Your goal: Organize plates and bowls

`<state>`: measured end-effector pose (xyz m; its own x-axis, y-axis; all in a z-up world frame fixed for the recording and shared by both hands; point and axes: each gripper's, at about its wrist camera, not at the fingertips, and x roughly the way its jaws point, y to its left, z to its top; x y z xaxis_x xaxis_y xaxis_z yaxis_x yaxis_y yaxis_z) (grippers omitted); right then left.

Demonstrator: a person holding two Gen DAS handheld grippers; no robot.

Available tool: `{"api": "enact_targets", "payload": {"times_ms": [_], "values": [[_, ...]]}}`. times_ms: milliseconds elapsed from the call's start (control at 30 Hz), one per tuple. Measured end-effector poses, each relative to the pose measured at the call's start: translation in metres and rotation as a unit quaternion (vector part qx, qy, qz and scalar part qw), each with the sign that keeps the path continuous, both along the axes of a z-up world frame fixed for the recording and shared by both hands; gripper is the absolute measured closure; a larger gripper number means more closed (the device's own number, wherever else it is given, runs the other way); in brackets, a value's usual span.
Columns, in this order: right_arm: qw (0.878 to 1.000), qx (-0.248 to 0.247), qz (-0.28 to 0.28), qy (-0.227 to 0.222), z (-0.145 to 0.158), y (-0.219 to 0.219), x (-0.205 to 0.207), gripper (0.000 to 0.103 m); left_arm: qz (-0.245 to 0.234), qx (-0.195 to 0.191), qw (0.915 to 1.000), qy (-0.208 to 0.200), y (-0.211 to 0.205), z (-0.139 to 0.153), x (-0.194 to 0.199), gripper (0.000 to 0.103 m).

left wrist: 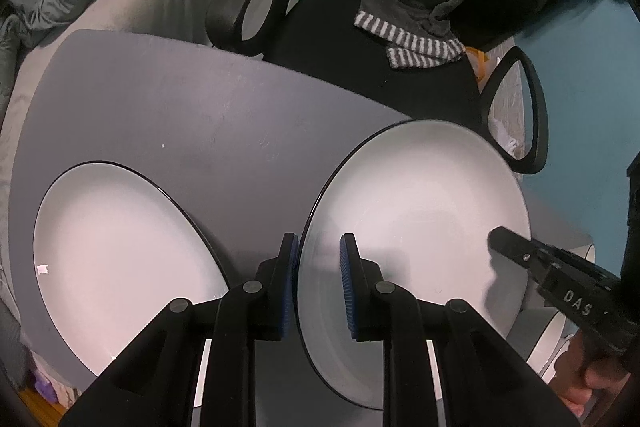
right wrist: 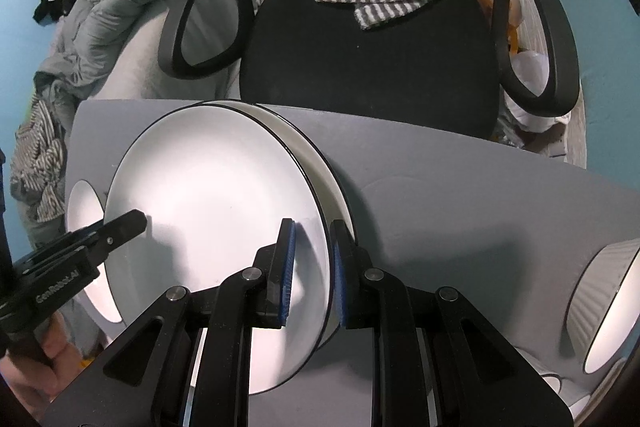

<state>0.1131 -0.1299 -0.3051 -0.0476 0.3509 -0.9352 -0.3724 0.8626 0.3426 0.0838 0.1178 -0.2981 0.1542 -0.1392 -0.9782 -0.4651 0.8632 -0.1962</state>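
- Jaws first: left gripper [left wrist: 319, 283] has its blue pads spread to either side of the near-left rim of a white plate [left wrist: 420, 195], one pad outside and one over the plate face; a visible gap remains, so it straddles the rim without clamping.
- Right gripper [right wrist: 313, 275] stands the same way on the opposite rim of that plate, pads apart on each side of the black-edged lip, not pressed onto it.
- Plate position: from the right wrist view, it sits over a second plate [right wrist: 316, 155], whose rim peeks out behind; whether they touch or the upper one hovers just above, I cannot tell.
- Another white plate [left wrist: 120, 247] lies flat on the grey tabletop [left wrist: 180, 99], to the left, apart from the pair.
- A ribbed white bowl [right wrist: 604, 303] sits at the tabletop's right edge, unstacked.
- Progress, as a judgement: early to midway; two plates are coming together, the third plate and the bowl remain.
- Looks: the plates are smooth, glossy white with a thin black rim, shallow and clean.
- Beyond the tabletop stands a black office chair [right wrist: 368, 59].
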Motion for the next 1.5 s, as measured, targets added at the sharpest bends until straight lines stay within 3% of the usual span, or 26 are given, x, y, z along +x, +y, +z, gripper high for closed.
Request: {"api": "enact_targets", "payload": {"times_ms": [667,1500], "values": [[0.999,-0.025,0.004,0.041,-0.002,0.005,0.007,0.081,-0.009,0.003,0.9999,0.005,-0.001,-0.002,0.008,0.079],[0.995,-0.071,0.045,0.048,0.006,0.013,0.007,0.078,-0.041,0.035,0.9983,0.02,-0.01,-0.001,0.009,0.078]]}}
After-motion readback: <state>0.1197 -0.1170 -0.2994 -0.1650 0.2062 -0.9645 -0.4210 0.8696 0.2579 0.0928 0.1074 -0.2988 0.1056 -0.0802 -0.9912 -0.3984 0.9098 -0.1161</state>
